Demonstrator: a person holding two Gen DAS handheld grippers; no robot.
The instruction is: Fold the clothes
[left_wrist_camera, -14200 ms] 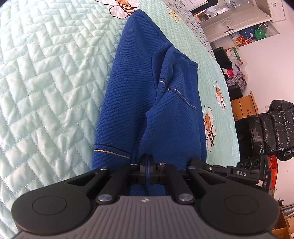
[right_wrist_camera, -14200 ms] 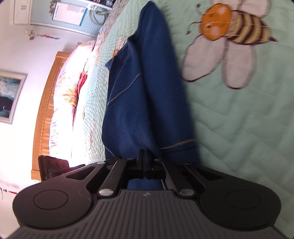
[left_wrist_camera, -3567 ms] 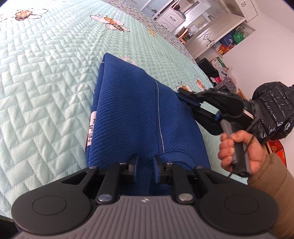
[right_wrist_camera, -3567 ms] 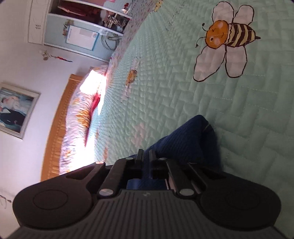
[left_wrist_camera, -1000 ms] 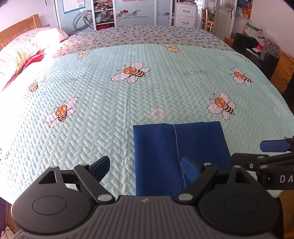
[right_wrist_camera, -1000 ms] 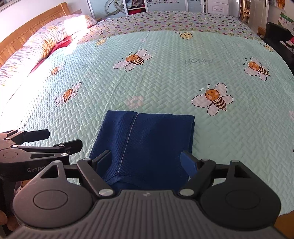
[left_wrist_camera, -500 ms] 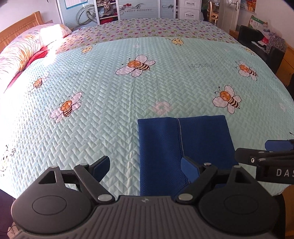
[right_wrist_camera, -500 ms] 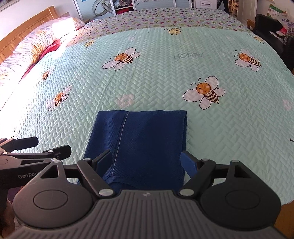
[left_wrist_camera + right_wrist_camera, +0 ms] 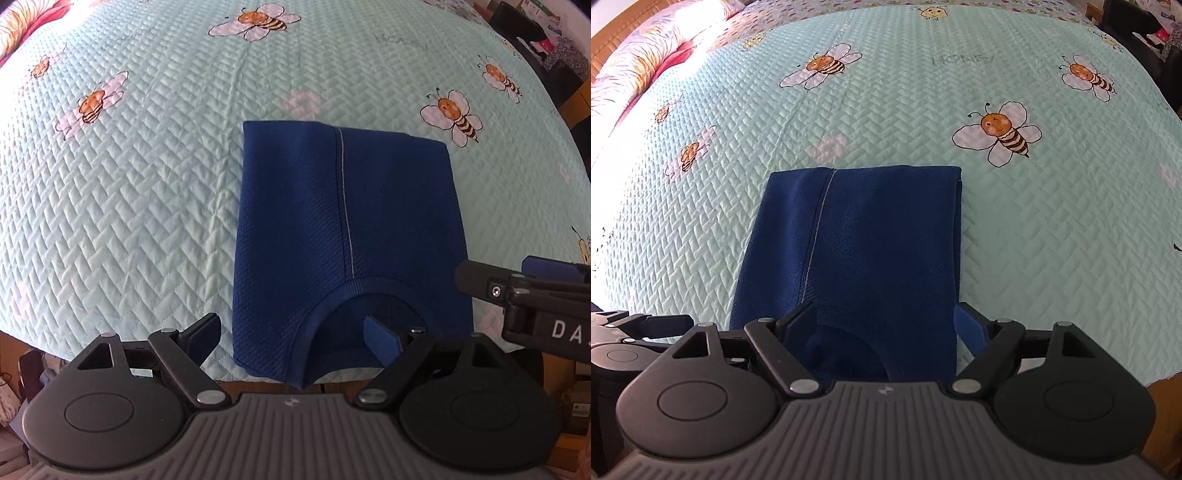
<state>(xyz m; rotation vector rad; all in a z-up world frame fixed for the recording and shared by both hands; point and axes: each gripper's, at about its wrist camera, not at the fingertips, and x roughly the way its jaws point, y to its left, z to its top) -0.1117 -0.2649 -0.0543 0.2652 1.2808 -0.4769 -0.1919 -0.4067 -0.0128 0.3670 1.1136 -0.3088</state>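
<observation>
A blue knit top (image 9: 343, 229) (image 9: 857, 243) lies folded into a flat rectangle on the bed, its neckline at the near edge. My left gripper (image 9: 295, 332) hangs open above the garment's near left corner, with nothing pinched between its blue pads. Above the near right part of the top my right gripper (image 9: 886, 321) also stands open and holds nothing. In the left wrist view the right gripper (image 9: 524, 284) juts in from the right. The left gripper (image 9: 639, 328) shows at the left edge of the right wrist view.
A mint quilted bedspread (image 9: 129, 184) (image 9: 1052, 221) printed with bees covers the bed. Floral pillows (image 9: 646, 55) lie at the far left by a wooden headboard. Dark furniture (image 9: 546, 48) stands past the bed's right side. The bed's near edge (image 9: 110, 354) runs under the grippers.
Both grippers have tipped further down and sunk toward the folded top, which now fills more of each view. The far room has dropped out of sight. The jaws stayed open.
</observation>
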